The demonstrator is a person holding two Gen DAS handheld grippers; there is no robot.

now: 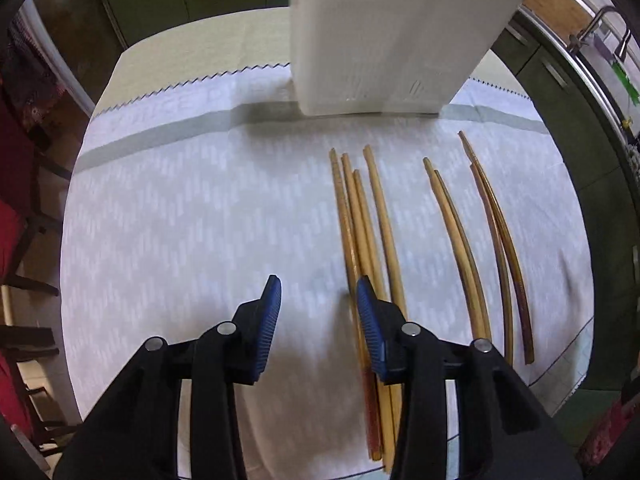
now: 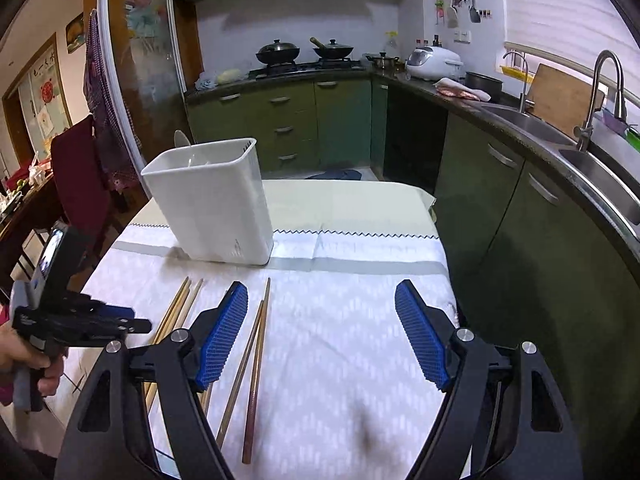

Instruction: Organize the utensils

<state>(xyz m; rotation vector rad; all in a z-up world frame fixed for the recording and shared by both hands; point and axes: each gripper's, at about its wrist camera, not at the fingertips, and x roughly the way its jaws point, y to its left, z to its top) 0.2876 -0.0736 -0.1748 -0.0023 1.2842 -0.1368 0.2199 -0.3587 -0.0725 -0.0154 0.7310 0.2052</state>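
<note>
A tall white utensil holder [image 1: 392,40] stands on the cloth at the far side; in the right wrist view the holder [image 2: 216,204] has a pale spoon [image 2: 182,138] sticking out. Several light wooden chopsticks [image 1: 360,220] lie in a bundle, with a tan pair [image 1: 456,240] and a dark pair [image 1: 504,248] to their right. My left gripper [image 1: 319,284] points down at the cloth with its jaws apart and nothing between them; its right finger [image 1: 370,324] hangs over the bundle. My right gripper [image 2: 321,286] stands wide open above the cloth, with the dark pair [image 2: 256,360] lying below, near its left finger.
A white patterned cloth [image 2: 352,360] covers the table, whose right edge [image 2: 448,272] drops toward green cabinets [image 2: 520,240] and a sink [image 2: 600,176]. A red chair [image 2: 76,176] stands at the left. A hand [image 2: 24,356] holds the left gripper at the table's left side.
</note>
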